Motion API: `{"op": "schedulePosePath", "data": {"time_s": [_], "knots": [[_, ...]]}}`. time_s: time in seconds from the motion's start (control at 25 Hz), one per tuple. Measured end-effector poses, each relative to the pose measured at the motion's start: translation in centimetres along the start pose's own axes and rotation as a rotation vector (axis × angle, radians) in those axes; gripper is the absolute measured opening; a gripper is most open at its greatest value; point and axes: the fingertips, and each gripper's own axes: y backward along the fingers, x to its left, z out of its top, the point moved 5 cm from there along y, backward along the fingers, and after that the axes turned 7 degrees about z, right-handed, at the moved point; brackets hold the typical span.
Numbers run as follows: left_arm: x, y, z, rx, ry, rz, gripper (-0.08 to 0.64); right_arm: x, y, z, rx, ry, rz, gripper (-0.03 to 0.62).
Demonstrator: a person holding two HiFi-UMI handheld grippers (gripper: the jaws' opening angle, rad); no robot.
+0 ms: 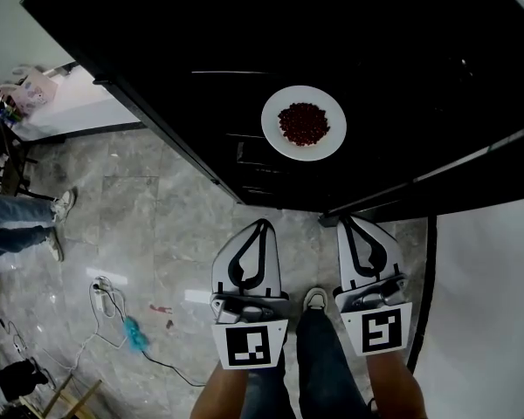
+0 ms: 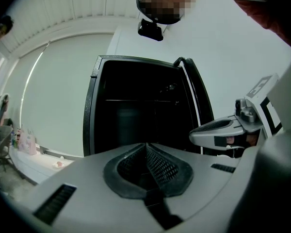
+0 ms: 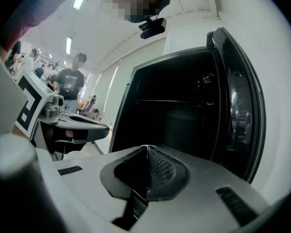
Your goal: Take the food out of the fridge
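White plate (image 1: 274,127), red food (image 1: 303,123), atop black fridge (image 1: 157,42)

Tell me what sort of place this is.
Probably a lab or open workroom, not a home kitchen. A black fridge stands with its door open. A power strip and loose cables lie on the polished stone floor. Bystanders stand under ceiling strip lights.

The fridge (image 1: 402,51) runs off the head view's top and right edges. In both gripper views its inside is too dark to show what it holds. The dark red food (image 1: 303,123) on the plate (image 1: 278,143) is too small to name. At the far left, a bystander (image 1: 17,225) is cut to legs and shoes. The clutter (image 1: 24,88) on the desk (image 1: 79,103) is too small to make out.
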Motion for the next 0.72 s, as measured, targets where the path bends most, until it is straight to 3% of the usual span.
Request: {"op": "schedulePosePath", "data": {"time_s": [0.48,0.72], "knots": [[0.1,-0.7,0.0,0.002,0.02,0.01,0.016,-0.3,-0.4,0.0,0.003,-0.012,0.0,0.022],[0.0,-2.1,0.1,-0.002,0.139,-0.001,0.017,-0.5,-0.5,0.1,0.002,-0.018,-0.002,0.021]]}}
